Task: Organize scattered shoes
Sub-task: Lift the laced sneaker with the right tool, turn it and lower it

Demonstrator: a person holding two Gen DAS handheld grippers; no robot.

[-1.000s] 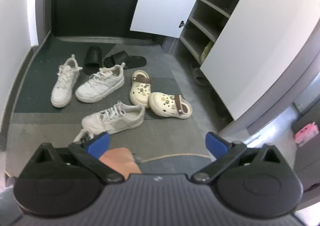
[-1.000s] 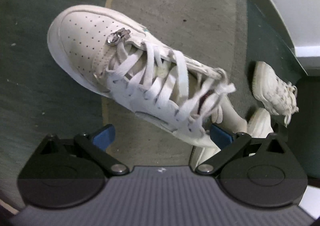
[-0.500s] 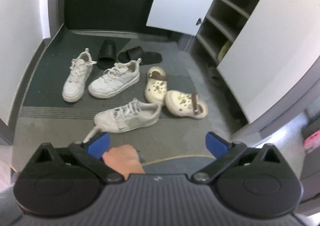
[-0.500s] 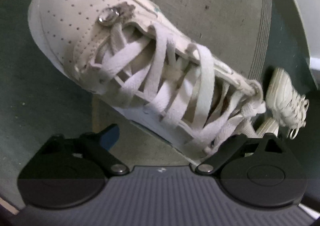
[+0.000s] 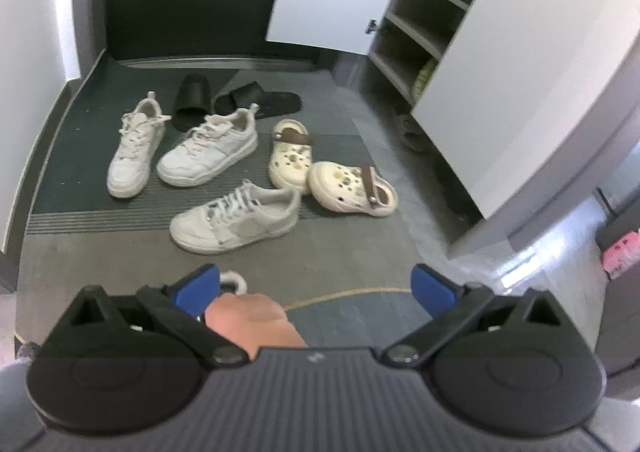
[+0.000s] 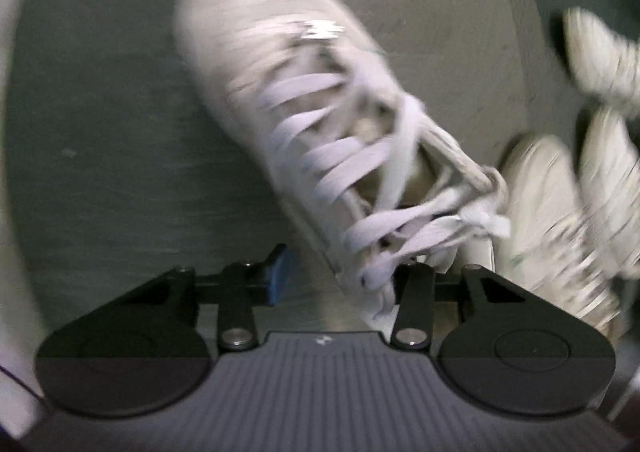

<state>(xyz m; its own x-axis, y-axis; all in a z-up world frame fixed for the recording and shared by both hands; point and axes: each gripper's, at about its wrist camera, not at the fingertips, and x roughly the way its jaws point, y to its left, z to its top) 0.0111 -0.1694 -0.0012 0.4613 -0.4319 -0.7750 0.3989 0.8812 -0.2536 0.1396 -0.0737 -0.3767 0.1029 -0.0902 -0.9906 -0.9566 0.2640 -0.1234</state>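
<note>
In the right wrist view a white laced sneaker (image 6: 304,108) lies on the floor straight below, toe toward the top of the picture. My right gripper (image 6: 348,272) straddles its heel end and its jaws are closing. The blue left pad (image 6: 280,276) stands just off the shoe's side, and the right finger is hidden behind the laces. In the left wrist view my left gripper (image 5: 316,284) hangs open and empty over the floor. Beyond it lie a grey-white sneaker (image 5: 236,220), two white sneakers (image 5: 208,152), cream clogs (image 5: 352,188) and black slides (image 5: 256,98).
A shoe cabinet (image 5: 416,32) with open shelves and white doors (image 5: 516,84) stands to the right. A person's hand (image 5: 248,316) shows just past my left gripper's left finger. More white sneakers (image 6: 560,212) lie right of the gripped area. Walls close off the left.
My right gripper's jaws have narrowed around the sneaker's heel end and the wrist has rolled, so the toe now points up in the picture. The left view has drifted, moving the shoes rightward.
</note>
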